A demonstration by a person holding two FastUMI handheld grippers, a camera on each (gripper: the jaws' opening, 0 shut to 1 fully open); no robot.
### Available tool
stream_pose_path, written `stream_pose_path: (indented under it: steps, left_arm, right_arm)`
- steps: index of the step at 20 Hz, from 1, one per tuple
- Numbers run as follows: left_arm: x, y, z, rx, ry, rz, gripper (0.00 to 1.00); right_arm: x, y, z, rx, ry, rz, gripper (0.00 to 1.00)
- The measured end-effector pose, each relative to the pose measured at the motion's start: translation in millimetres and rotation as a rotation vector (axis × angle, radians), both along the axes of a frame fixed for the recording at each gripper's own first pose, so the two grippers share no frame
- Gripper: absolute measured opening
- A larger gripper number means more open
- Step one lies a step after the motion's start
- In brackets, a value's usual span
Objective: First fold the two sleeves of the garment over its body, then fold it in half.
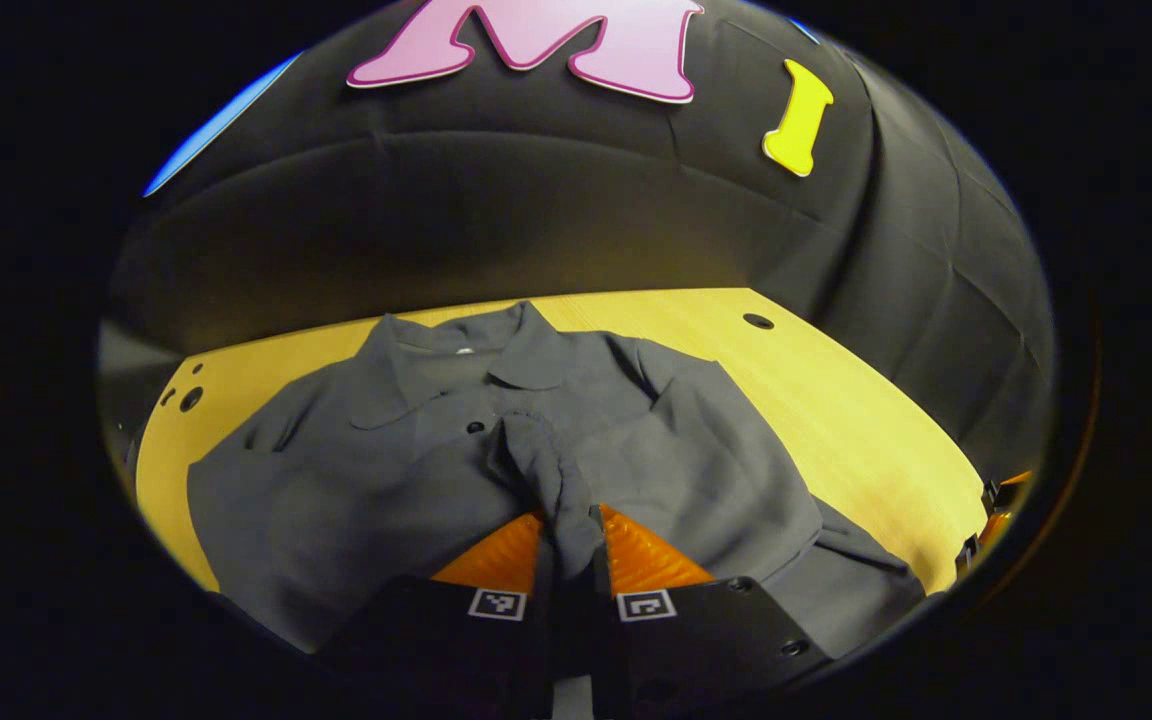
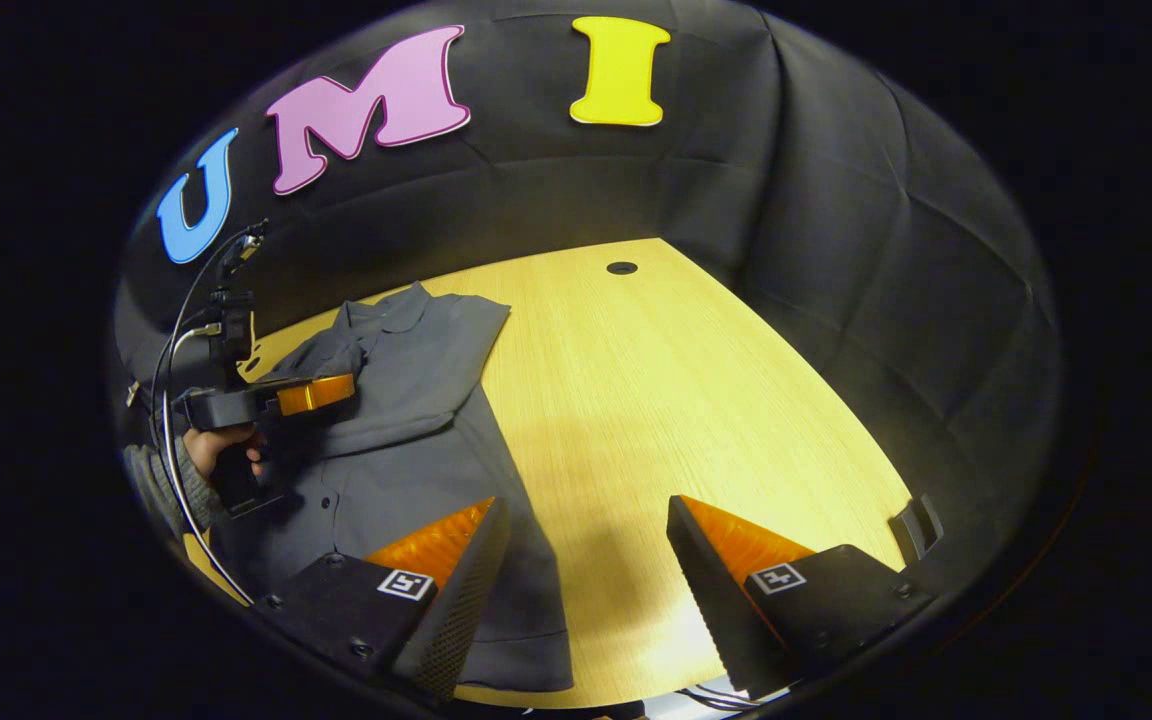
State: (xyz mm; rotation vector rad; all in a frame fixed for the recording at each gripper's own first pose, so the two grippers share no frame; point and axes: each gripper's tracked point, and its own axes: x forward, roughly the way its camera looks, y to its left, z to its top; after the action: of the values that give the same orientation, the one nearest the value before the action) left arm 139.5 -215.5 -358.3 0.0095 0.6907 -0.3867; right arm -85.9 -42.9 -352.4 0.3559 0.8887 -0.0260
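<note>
grey shirt [image 1: 416,450] lay on worktop [image 1: 836,400]; left tongs [image 1: 568,540] clamped on its sleeve [image 1: 541,470]; right tongs [image 2: 586,560] stood apart, holding nothing

Grey knit sleeve [image 2: 164,480] — cables [image 2: 176,340] trailing above.

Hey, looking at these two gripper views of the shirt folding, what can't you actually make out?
- Left gripper view: the left gripper is shut on a bunched sleeve; the sleeve's end is hidden between the fingers.
- Left gripper view: the grey collared shirt's lower hem is cut off by the gripper body and the view's edge.
- Right gripper view: the shirt's far side is hidden behind the person's hand and the gripper it holds.
- Right gripper view: the open right gripper covers part of the wooden table.
</note>
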Motion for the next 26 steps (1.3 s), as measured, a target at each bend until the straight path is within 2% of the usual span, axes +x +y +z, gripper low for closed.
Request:
stream_pose_path:
  steps: [2,3,4,6,7,8,9,10,13,15,16,17,18,23,26]
  left_arm:
    - [-1.7,-3.5,-0.2,-0.005,0.009,-0.003,0.24]
    - [-2.4,-6.5,-1.8,-0.014,0.011,-0.002,0.37]
    - [-3.8,-9.9,-0.1,-0.029,0.013,-0.002,0.24]
    - [-7.0,-19.2,1.6,-0.052,0.020,-0.012,0.49]
    - [-10.4,-26.7,1.3,-0.069,0.029,-0.028,0.41]
    - [-15.2,-35.3,4.3,-0.090,0.035,-0.045,0.53]
    - [-21.0,-42.2,9.6,-0.116,0.034,-0.065,0.60]
    - [-24.5,-49.3,16.1,-0.136,0.027,-0.082,0.58]
    - [-38.2,-58.4,35.4,-0.142,-0.017,-0.122,0.95]
    - [-52.5,-59.2,46.6,-0.133,-0.038,-0.151,0.96]
    - [-61.9,-57.9,53.1,-0.132,-0.043,-0.162,0.92]
    - [-71.8,-55.5,59.6,-0.138,-0.045,-0.169,0.96]
    - [-79.8,-53.7,64.5,-0.150,-0.041,-0.175,0.96]
    - [-117.1,-5.8,79.1,-0.160,-0.037,-0.120,0.96]
    - [-138.9,42.6,77.0,-0.115,-0.034,-0.082,0.96]
  right_arm:
    - [-3.5,-7.0,-3.5,0.002,0.003,-0.006,0.98]
    - [-4.6,-8.4,-4.6,0.004,0.004,-0.008,0.98]
    - [-5.8,-8.4,-4.8,0.007,0.006,-0.010,0.98]
    - [-6.7,-9.1,-5.6,0.007,0.008,-0.005,0.98]
    - [-7.3,-9.6,-5.3,0.007,0.007,-0.002,0.98]
    - [-8.6,-9.7,-5.1,0.007,0.006,0.001,0.98]
    - [-8.5,-10.5,-4.1,0.007,0.004,0.001,0.98]
    - [-9.0,-10.3,-3.3,0.010,0.001,0.001,0.98]
    - [-9.3,-8.0,-1.8,0.018,-0.010,0.004,0.98]
    - [-10.2,-3.0,-1.4,0.026,-0.015,0.014,0.98]
    - [-10.9,-0.8,-0.9,0.027,-0.019,0.023,0.98]
    - [-11.2,2.1,-0.2,0.028,-0.021,0.033,0.98]
    - [-12.7,4.2,0.7,0.031,-0.026,0.043,0.99]
    - [-20.2,20.2,5.3,0.057,-0.034,0.091,0.99]
    - [-26.6,32.6,8.6,0.064,-0.028,0.124,0.99]
